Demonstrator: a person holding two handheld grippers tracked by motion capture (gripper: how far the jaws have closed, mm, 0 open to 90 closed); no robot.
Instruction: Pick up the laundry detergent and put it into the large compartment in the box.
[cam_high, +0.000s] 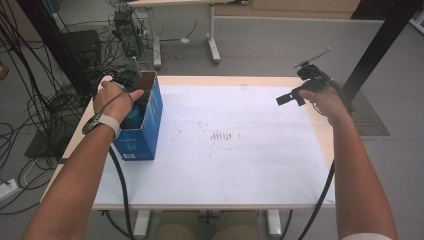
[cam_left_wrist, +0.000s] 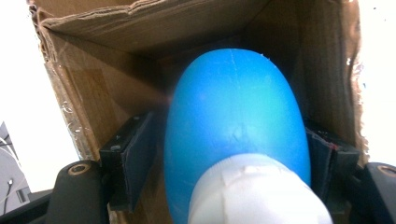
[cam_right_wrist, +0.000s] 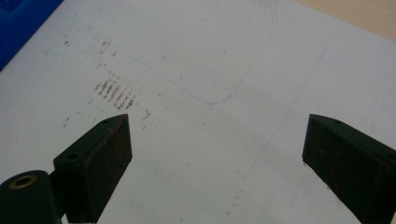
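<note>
A blue bottle (cam_left_wrist: 236, 116) with a white cap (cam_left_wrist: 257, 196) sits between the jaws of my left gripper (cam_left_wrist: 229, 140), which is shut on it inside an open cardboard box (cam_left_wrist: 93, 93). In the high view the box (cam_high: 147, 130) is blue outside and stands at the table's left edge. The person's left hand (cam_high: 112, 100) reaches into its top there, and a bit of the blue bottle (cam_high: 132, 119) shows below it. My right gripper (cam_high: 287, 97) hovers near the far right of the table. Its jaws stand wide open over the white sheet (cam_right_wrist: 196, 46), with nothing between them (cam_right_wrist: 217, 144).
A white sheet (cam_high: 240, 160) covers the tabletop, with faint brown stains (cam_high: 222, 136) at its middle and pen lines (cam_right_wrist: 233, 88). Cables (cam_high: 30, 100) and a black stand crowd the floor at left. Another table's legs (cam_high: 212, 45) stand behind, and a black post (cam_high: 380, 45) rises at right.
</note>
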